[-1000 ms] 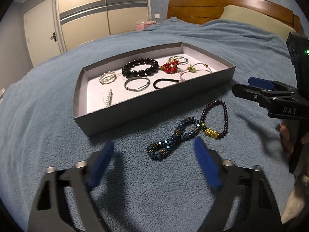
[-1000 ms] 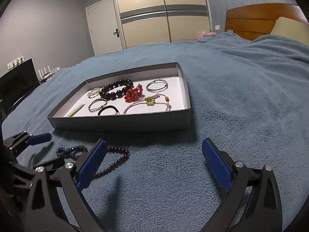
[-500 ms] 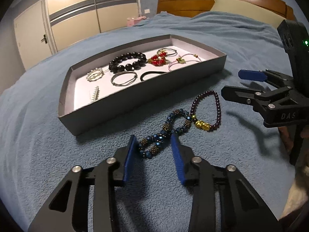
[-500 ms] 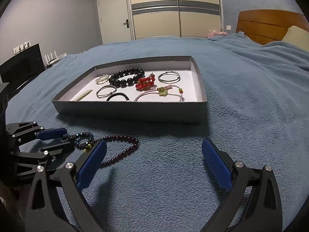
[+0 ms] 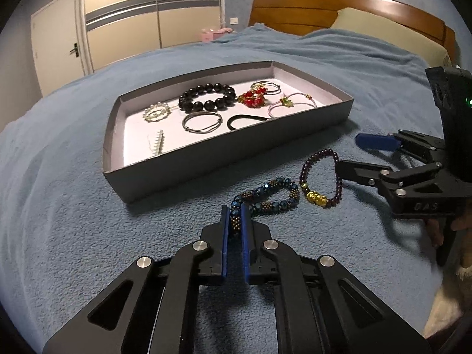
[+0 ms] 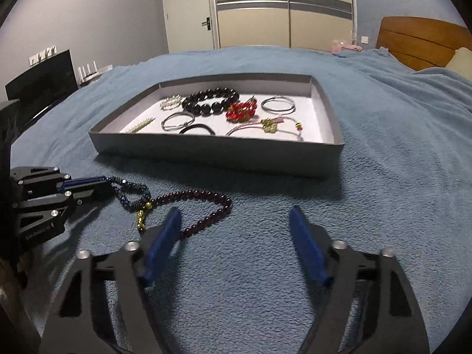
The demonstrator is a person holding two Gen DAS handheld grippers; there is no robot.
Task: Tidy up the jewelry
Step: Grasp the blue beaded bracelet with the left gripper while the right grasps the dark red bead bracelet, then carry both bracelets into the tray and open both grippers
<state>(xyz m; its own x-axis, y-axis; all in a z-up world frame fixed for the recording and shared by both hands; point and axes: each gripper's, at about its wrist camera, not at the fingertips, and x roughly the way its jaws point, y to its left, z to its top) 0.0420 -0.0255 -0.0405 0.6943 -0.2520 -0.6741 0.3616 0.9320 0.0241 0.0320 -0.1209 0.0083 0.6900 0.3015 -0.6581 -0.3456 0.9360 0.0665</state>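
A grey tray (image 5: 206, 159) on the blue blanket holds several bracelets and hair pieces. In front of it lie a blue beaded bracelet (image 5: 267, 196) and a dark purple bracelet (image 5: 320, 174) with a gold charm. My left gripper (image 5: 235, 214) is shut on the near end of the blue bracelet, which rests on the blanket. My right gripper (image 6: 236, 221) is open just behind the purple bracelet (image 6: 203, 203), its left finger over the near beads. The left gripper also shows in the right wrist view (image 6: 100, 184), and the right gripper shows in the left wrist view (image 5: 354, 156).
The tray (image 6: 215, 150) sits mid-bed. A wooden headboard (image 5: 324, 14) and pillow (image 5: 389, 35) are at the far right. Wardrobe doors (image 6: 283, 8) and a black screen (image 6: 41, 82) stand beyond the bed.
My left gripper moved forward and closed on the blue bracelet's near end. My right gripper came closer to the purple bracelet and stayed open.
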